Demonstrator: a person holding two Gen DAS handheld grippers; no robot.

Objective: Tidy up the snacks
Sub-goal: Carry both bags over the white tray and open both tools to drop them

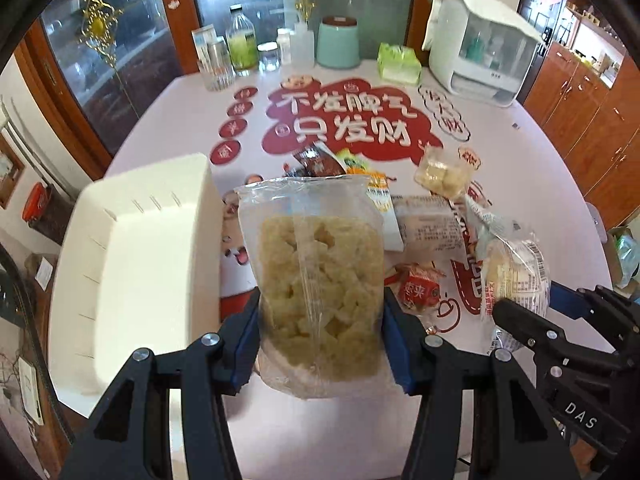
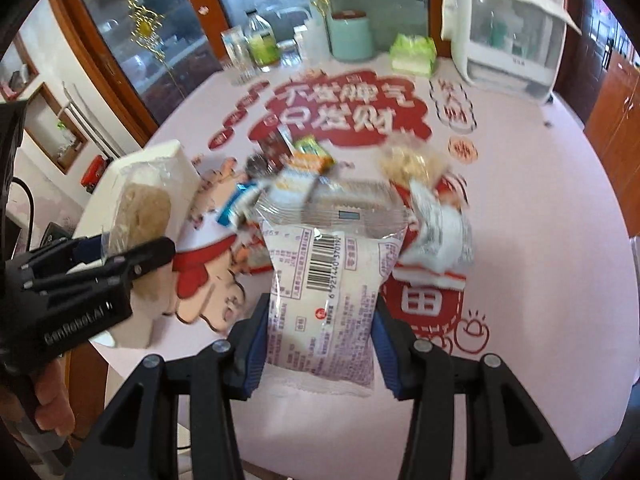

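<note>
My left gripper [image 1: 320,344] is shut on a clear bag of pale yellow puffed snacks [image 1: 318,280], held just right of the white bin [image 1: 132,264]. My right gripper [image 2: 320,344] is shut on a white wrapped bun with a barcode [image 2: 324,292], held above the table. The right gripper also shows at the right of the left wrist view [image 1: 536,312], with the bun [image 1: 516,276]. The left gripper shows at the left of the right wrist view [image 2: 132,256], with the puffed snack bag [image 2: 140,216] near the bin [image 2: 160,160]. A pile of snack packets [image 1: 424,224] lies mid-table.
The pink table [image 1: 520,152] has red printed characters. At its far edge stand bottles and jars [image 1: 240,46], a teal canister [image 1: 338,42], a green tissue pack [image 1: 398,64] and a white appliance [image 1: 480,48]. Wooden cabinets [image 1: 592,120] are at right.
</note>
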